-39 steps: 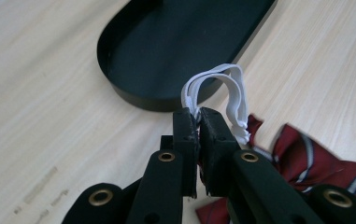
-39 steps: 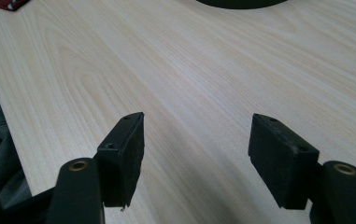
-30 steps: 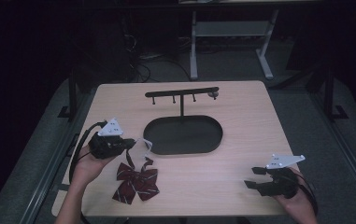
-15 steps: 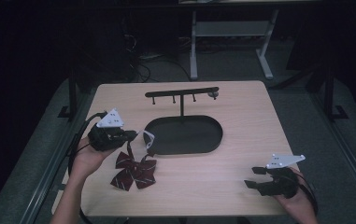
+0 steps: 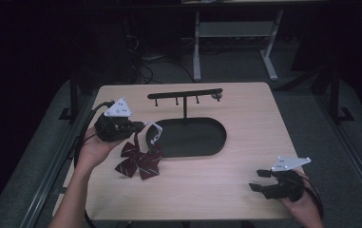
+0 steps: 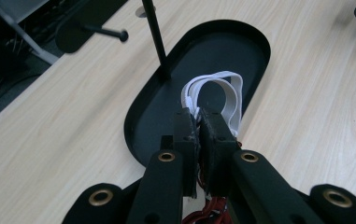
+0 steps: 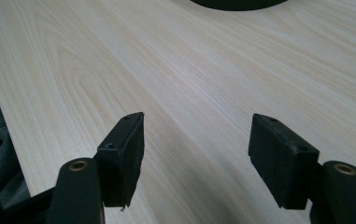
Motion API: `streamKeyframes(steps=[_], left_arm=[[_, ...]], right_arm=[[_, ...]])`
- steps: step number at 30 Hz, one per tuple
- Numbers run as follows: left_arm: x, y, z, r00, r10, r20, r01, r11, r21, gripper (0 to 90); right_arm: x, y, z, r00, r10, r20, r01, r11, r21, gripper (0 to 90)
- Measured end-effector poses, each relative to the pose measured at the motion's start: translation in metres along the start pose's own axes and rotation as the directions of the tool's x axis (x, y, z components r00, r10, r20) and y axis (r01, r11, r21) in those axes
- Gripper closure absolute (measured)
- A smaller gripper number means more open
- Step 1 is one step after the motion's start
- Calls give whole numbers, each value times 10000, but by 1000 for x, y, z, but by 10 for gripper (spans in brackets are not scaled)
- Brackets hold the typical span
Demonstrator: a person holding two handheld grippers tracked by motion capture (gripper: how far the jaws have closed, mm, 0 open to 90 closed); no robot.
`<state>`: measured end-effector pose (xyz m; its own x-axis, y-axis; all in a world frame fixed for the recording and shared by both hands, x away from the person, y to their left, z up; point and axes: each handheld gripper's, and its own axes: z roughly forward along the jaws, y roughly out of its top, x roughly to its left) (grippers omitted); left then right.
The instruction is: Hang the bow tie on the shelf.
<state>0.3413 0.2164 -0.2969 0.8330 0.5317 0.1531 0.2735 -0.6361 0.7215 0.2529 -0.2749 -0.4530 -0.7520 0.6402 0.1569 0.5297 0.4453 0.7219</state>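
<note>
From the high view, my left gripper (image 5: 136,127) has risen since a second ago, and the bow tie (image 5: 138,159) now dangles off the table (image 5: 245,190) by its white strap (image 5: 154,133), just beside the stand (image 5: 184,95) — I'd say it's heading for a peg. The bow is dark red plaid with thin pale stripes.

In the left gripper view, my jaws are pinched tight on the strap (image 6: 222,91), looped over the black base (image 6: 166,121).

In the right gripper view, my right gripper (image 7: 196,156) gapes wide over bare wood, holding nothing.

Bow tie (image 5: 138,160) left of stand base (image 5: 193,137), rack bar (image 5: 184,94) above, on table (image 5: 245,114)
</note>
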Motion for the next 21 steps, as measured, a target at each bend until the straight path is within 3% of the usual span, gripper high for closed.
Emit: streamKeyframes(steps=[21], left_arm=[[22,27,9,9999,-76,-140,76,10000,-35,857]], right_arm=[[-5,-2,-1,10000,91,-11,-91,10000,3,356]])
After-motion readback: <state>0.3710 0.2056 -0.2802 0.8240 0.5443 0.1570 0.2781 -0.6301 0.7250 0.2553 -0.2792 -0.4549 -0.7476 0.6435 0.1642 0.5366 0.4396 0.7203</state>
